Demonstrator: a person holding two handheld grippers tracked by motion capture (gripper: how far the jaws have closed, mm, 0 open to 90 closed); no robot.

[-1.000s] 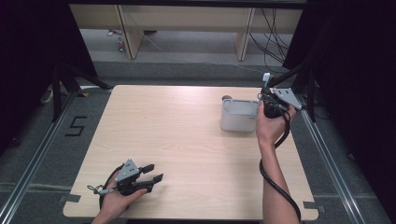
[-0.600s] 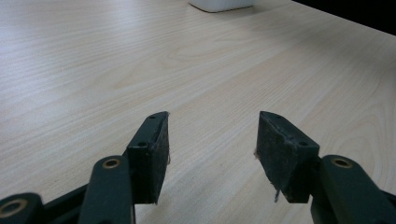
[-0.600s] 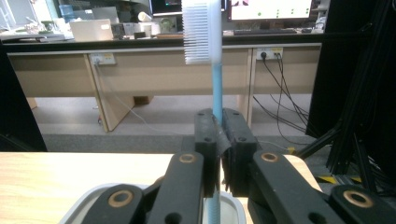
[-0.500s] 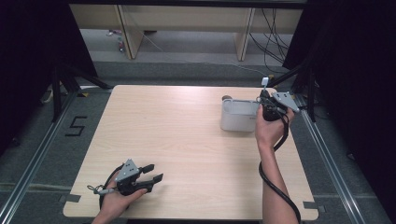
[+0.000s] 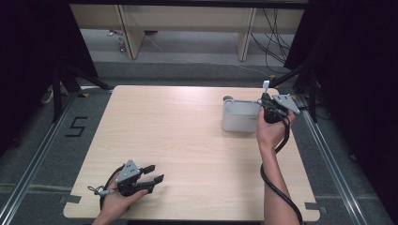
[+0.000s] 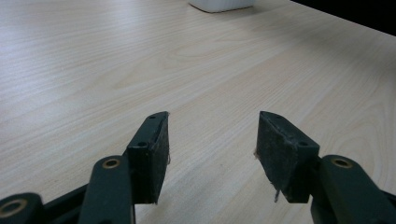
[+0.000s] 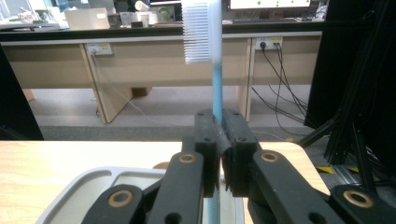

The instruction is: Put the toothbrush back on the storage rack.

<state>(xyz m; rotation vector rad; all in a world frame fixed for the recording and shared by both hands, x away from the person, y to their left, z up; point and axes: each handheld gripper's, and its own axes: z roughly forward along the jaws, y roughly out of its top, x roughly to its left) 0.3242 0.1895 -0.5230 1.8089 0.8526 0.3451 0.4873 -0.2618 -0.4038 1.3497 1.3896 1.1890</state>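
Where the high view looks down on the wooden table (image 5: pixel 187 140), the right gripper (image 5: pixel 268 108) sits at the far right, just beside the white container (image 5: pixel 238 117), clamped on a toothbrush (image 5: pixel 265 86) whose pale head rises above it. The right hand (image 5: pixel 268 132) wraps the gripper from below, forearm stretched forward from the table's near edge. Behind the container a small brown thing (image 5: pixel 228 98) peeks out, too small to tell. At the near left corner the left gripper (image 5: pixel 151 174) lies low over the table, its 2 jaws spread apart and empty, the left hand (image 5: pixel 117 199) holding it from behind. In the left gripper view, the left gripper (image 6: pixel 211 140) shows its 2 jaws wide apart with bare table between them, and the container's base (image 6: pixel 219 4) stands well apart at the top edge. In the right gripper view, the right gripper (image 7: pixel 218 154) has its 2 jaws pressed together on the toothbrush's blue handle (image 7: pixel 217 93), which stands upright with the white bristles (image 7: pixel 196 32) facing left, above the container's rim (image 7: pixel 93 179).
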